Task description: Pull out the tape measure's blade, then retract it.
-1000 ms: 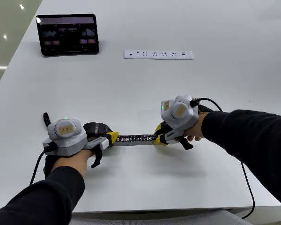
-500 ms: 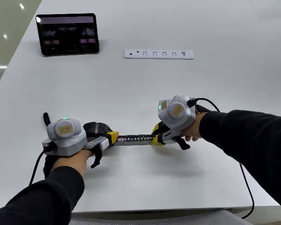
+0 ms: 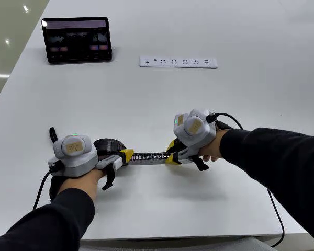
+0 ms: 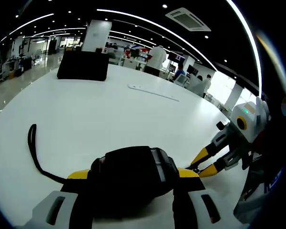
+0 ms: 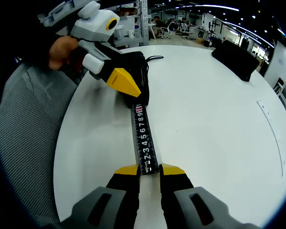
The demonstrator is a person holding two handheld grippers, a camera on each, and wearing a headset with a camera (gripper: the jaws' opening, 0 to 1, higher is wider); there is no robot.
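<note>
A black tape measure case (image 3: 108, 145) lies on the white table at the front left, and my left gripper (image 3: 121, 156) is shut on it. In the left gripper view the case (image 4: 133, 171) sits between the yellow-tipped jaws. A short length of blade (image 3: 146, 156) runs right from the case to my right gripper (image 3: 171, 157), which is shut on the blade's end. The right gripper view shows the numbered blade (image 5: 143, 138) leading from my right gripper (image 5: 149, 170) to the case (image 5: 137, 64), with the left gripper's yellow fingertip (image 5: 124, 82) beside it. The right gripper (image 4: 207, 163) also appears at the right of the left gripper view.
A dark tablet (image 3: 77, 39) stands at the back left and a white power strip (image 3: 178, 62) lies at the back middle. The case's black wrist strap (image 3: 52, 134) curls out to the left. The table's front edge (image 3: 188, 232) is close to my arms.
My right gripper has moved a little to the left toward the case with the blade's end in it, and the exposed blade is shorter. The left gripper has stayed put.
</note>
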